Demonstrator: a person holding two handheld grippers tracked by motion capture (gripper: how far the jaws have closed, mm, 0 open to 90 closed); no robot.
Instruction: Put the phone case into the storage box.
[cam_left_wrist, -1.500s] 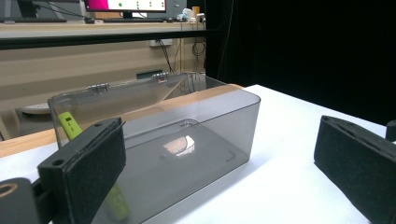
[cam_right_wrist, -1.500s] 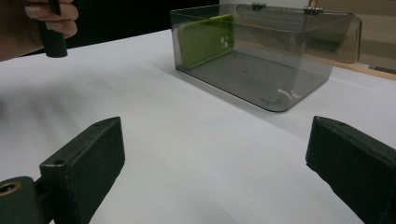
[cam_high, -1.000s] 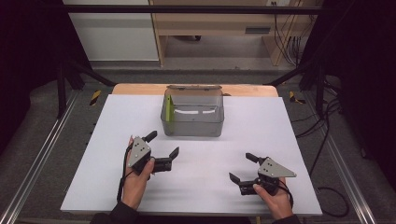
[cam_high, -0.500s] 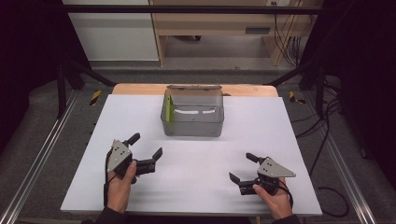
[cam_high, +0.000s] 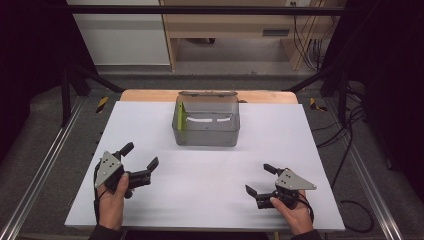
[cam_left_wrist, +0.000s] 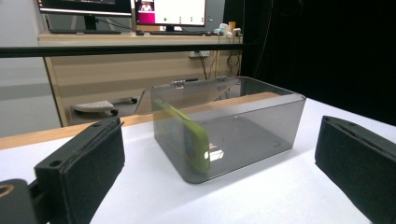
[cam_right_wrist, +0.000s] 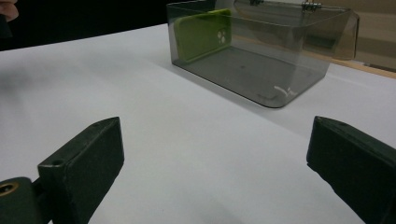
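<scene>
A clear grey plastic box (cam_high: 206, 127) with its hinged lid open stands at the back middle of the white table (cam_high: 205, 170). A green phone (cam_high: 181, 116) leans upright against its left inner wall, also seen as the green phone (cam_left_wrist: 187, 135) and the green phone (cam_right_wrist: 201, 33). My left gripper (cam_high: 140, 156) is held low at the front left, open and holding nothing. My right gripper (cam_high: 260, 179) rests at the front right, open and holding nothing. Both point toward the box (cam_left_wrist: 229, 126), well short of it.
The white table ends in a wooden strip (cam_high: 150, 95) behind the box. Metal rails (cam_high: 45, 165) run along both sides, and cables (cam_high: 350, 150) trail on the floor at the right. A desk with monitors (cam_left_wrist: 168, 11) stands beyond the table.
My left gripper has drawn back to the left and toward the front edge, staying open. The right gripper has not moved.
</scene>
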